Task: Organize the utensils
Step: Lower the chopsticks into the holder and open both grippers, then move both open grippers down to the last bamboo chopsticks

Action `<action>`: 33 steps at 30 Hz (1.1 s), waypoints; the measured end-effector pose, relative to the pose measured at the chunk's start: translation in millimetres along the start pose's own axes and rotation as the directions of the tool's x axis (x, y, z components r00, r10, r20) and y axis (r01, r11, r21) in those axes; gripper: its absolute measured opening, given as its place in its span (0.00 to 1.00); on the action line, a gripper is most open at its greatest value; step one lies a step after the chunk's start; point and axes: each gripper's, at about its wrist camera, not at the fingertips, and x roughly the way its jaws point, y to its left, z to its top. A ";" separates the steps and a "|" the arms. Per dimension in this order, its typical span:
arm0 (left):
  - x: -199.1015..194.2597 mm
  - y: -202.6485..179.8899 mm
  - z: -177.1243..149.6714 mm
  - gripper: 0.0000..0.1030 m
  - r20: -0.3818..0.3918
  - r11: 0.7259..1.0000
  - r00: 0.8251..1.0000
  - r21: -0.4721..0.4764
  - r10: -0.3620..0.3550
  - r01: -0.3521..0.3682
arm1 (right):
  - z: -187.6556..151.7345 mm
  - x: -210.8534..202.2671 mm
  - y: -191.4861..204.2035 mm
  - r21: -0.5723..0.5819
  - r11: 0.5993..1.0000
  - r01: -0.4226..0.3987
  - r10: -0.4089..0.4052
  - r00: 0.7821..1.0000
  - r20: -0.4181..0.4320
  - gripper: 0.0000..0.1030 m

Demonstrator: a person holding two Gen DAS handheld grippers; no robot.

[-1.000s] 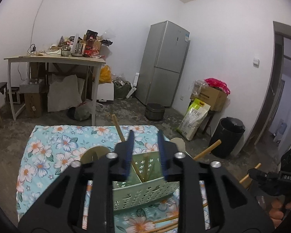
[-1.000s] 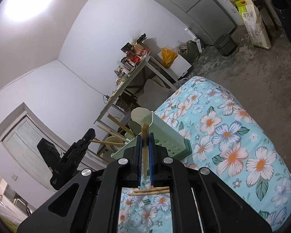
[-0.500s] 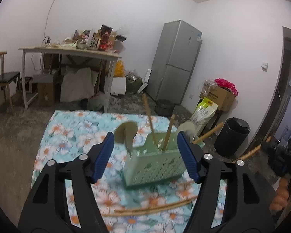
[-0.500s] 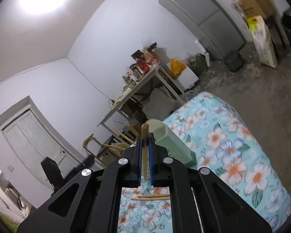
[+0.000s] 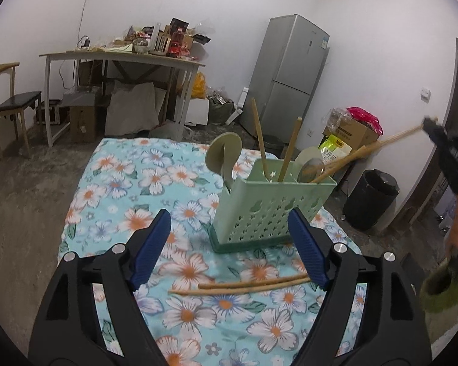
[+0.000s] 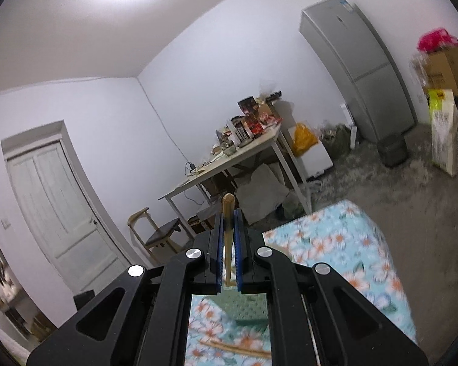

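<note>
Left gripper (image 5: pixel 229 245) jaws opening, empty; right gripper (image 6: pixel 228 247) jaws clamp a chopstick (image 6: pixel 228 235) — risk: it snags leaning utensils at holder's (image 5: pixel 268 210) two o'clock, tipping it.

We take the basket (image 5: pixel 271 204) as our landmark; it stands on the counter (image 5: pixel 113 189), toward its far right part. In it two sticks (image 5: pixel 259 140) stand upright, and two more (image 5: pixel 345 161) lean out to its right. A disc (image 5: pixel 224 155) sits at its left wall. Before it two sticks (image 5: pixel 247 285) lie flat on the counter, side by side. Behind it, on the floor, stands the fridge (image 5: pixel 287 76), with a desk (image 5: pixel 122 58) to the basket's far left. A bin (image 5: pixel 371 198) stands to its right.
</note>
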 end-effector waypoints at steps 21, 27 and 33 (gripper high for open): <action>28.3 -15.6 -39.8 0.85 -0.105 0.999 0.994 0.045 -0.003 0.007 | -35.4 110.8 37.3 -0.346 0.925 0.155 -0.212 0.968 -0.132 0.07; 29.1 -16.3 -41.0 0.85 -0.095 0.998 0.995 0.062 0.013 -0.007 | -25.3 95.7 37.3 -0.318 0.938 0.142 -0.183 0.977 -0.105 0.32; 29.5 -17.0 -42.8 0.85 -0.096 0.997 0.995 0.075 0.018 -0.011 | -15.1 59.0 30.3 -0.249 0.961 0.121 -0.141 0.988 -0.064 0.35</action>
